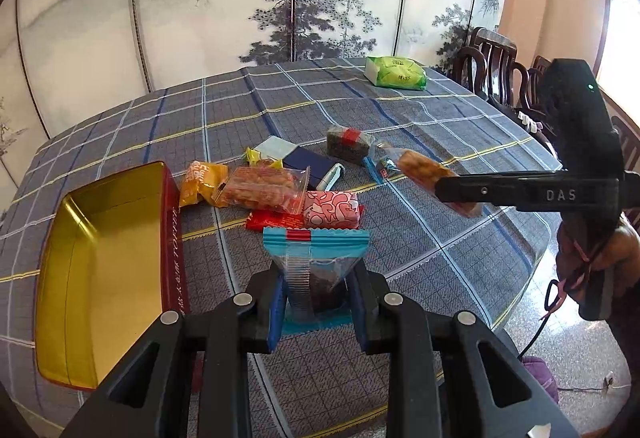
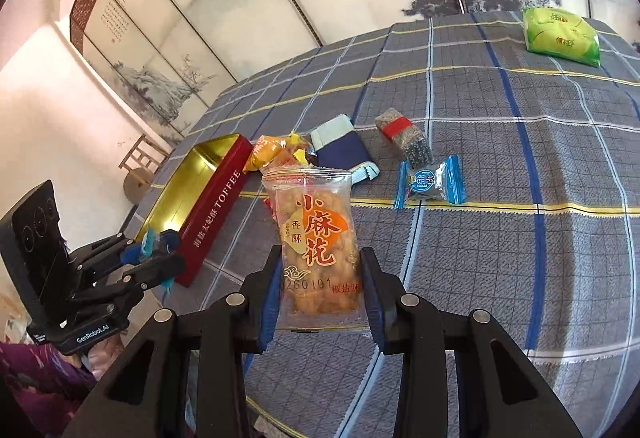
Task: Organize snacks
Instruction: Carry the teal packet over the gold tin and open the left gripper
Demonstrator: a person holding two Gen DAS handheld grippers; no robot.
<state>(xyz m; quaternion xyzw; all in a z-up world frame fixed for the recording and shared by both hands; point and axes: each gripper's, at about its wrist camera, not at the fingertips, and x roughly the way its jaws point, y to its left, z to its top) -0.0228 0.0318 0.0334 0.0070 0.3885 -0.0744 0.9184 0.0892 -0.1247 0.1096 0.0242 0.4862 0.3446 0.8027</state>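
My left gripper (image 1: pixel 316 302) is shut on a blue-edged clear snack packet (image 1: pixel 314 258), held above the table's near edge, just right of the open red toffee tin (image 1: pixel 100 270) with a gold inside. My right gripper (image 2: pixel 320 290) is shut on a clear fried-twist packet (image 2: pixel 316 238) with orange print, held above the cloth. From the left wrist view the right gripper (image 1: pixel 460 193) holds that packet (image 1: pixel 424 169) at the right. The left gripper (image 2: pixel 156 258) shows at the lower left of the right wrist view, beside the tin (image 2: pixel 216 213). Loose snacks (image 1: pixel 260 189) lie in a heap by the tin.
A green packet (image 1: pixel 396 73) lies at the far side of the plaid tablecloth (image 1: pixel 440 270). A dark seed bar (image 2: pixel 404 137), a blue candy (image 2: pixel 430 183) and a navy wallet (image 2: pixel 340 149) lie mid-table. Dark chairs (image 1: pixel 496 65) stand at the right. A painted screen stands behind.
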